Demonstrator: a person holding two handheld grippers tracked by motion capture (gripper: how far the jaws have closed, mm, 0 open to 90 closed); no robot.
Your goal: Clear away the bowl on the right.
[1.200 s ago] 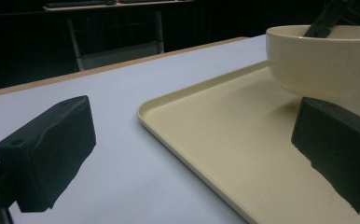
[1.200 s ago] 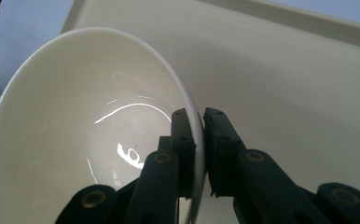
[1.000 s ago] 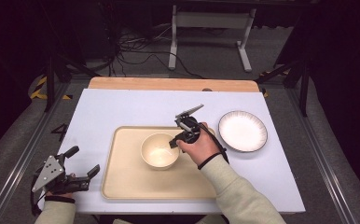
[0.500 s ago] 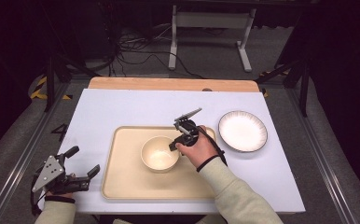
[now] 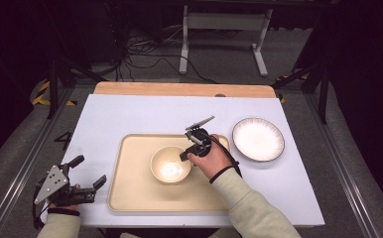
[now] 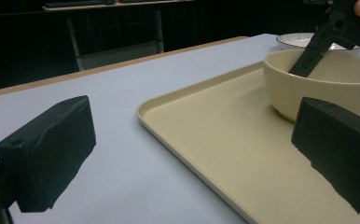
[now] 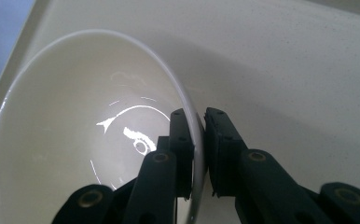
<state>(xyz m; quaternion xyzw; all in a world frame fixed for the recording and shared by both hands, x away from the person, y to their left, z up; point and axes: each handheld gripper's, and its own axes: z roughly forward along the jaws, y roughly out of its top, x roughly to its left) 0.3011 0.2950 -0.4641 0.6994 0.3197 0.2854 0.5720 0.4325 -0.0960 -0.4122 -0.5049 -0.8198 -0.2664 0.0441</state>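
Observation:
A cream bowl [image 5: 169,165] stands in the middle of a beige tray [image 5: 130,188]. My right gripper [image 5: 185,155] is shut on the bowl's right rim, with one jaw inside the bowl and one outside. The right gripper view shows that gripper [image 7: 197,140] pinching the thin rim of the bowl [image 7: 75,140] over the tray [image 7: 285,70]. My left gripper [image 5: 88,172] stands open near the table's front left corner, holding nothing. In its own view the left gripper [image 6: 183,149] faces the tray [image 6: 201,140] and the bowl [image 6: 327,86].
A white plate with a dark rim [image 5: 258,139] lies on the table to the right of the tray, and its edge shows behind the bowl as the plate [image 6: 299,39]. White table surface [image 5: 130,114] stretches behind the tray to a wooden strip at the far edge.
The right hand, its gripper and the bowl have shifted slightly toward the near side of the tray. The left gripper has stayed where it was.

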